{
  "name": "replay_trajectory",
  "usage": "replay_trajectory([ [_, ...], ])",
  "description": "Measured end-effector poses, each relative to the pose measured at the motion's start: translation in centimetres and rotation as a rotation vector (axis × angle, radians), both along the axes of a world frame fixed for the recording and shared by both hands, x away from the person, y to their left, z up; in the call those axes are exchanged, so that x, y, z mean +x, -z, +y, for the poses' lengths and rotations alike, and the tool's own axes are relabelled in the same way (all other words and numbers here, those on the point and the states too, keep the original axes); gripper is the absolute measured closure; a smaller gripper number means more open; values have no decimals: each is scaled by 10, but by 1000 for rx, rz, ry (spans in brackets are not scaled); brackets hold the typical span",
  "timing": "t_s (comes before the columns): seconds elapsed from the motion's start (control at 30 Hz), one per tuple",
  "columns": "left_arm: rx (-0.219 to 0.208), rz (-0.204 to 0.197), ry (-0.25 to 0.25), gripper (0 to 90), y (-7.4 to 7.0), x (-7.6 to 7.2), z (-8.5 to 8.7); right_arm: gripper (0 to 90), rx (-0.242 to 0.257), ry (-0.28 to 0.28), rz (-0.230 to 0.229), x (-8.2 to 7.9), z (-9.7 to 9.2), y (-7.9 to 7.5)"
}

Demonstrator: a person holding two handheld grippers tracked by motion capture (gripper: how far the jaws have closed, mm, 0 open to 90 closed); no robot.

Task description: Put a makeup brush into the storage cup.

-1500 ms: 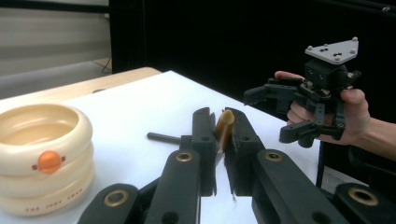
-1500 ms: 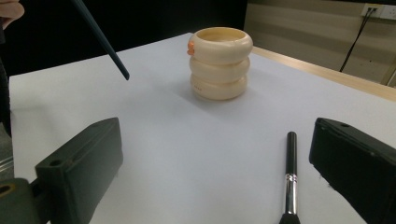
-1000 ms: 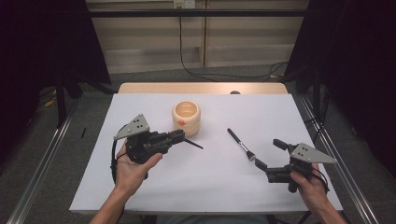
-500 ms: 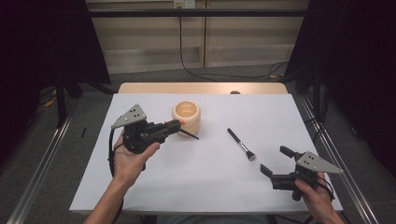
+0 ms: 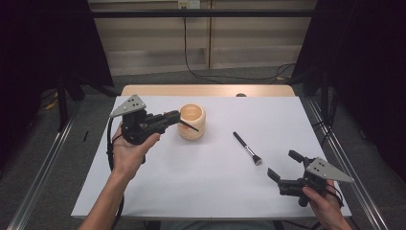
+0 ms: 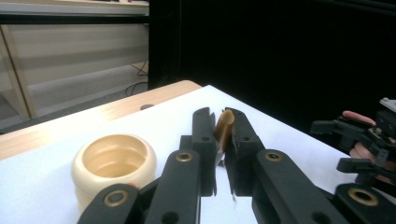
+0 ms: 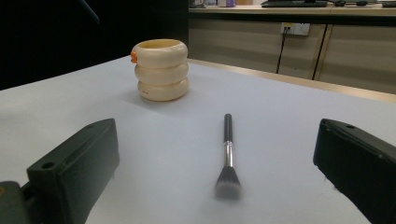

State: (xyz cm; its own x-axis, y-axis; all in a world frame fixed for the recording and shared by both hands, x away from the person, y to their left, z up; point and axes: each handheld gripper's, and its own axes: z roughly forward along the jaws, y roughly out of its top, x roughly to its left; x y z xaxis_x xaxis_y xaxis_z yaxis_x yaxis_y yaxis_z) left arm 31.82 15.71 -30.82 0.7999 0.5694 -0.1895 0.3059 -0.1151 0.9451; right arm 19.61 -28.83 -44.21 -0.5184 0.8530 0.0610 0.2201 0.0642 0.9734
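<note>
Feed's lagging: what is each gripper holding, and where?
Left gripper clamps a thin brush near its tan end. Right gripper is open, holding nothing.

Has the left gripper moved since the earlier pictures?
Yes. In the high view the left gripper, shut on a thin brush, has moved up the picture and now sits level with the cream holder.

Two handheld black two-jaw grippers, seen from above a white-topped table.
The left black gripper (image 5: 171, 118) and the right black gripper (image 5: 283, 165) each carry a grey three-cornered plate dotted with small holes and trail a black cable. Brass-coloured rivets stud the left one's linked jaw arms. Both forearms are bare, no sleeves in sight.
</note>
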Motion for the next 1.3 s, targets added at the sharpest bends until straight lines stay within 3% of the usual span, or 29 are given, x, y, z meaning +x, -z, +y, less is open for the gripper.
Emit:
replay_trajectory([
  [0.1, 3, -16, -19, 839, 0, 9, 2, 0, 3, -7, 7, 0, 0, 0],
  [0.27, -9, -7, -47, 839, 2, 22, 4, 0, 8, -21, 15, 0, 1, 1],
  [0.33, 14, -14, -58, 839, 2, 26, 4, 0, 7, -19, 11, 0, 1, 1],
  [0.8, 62, 5, -97, 840, 8, 57, -3, 1, 8, -18, 17, 0, 1, 1],
  [1.3, 128, 16, -124, 839, 21, 77, -13, 0, 10, -28, 26, 0, 3, 1],
])
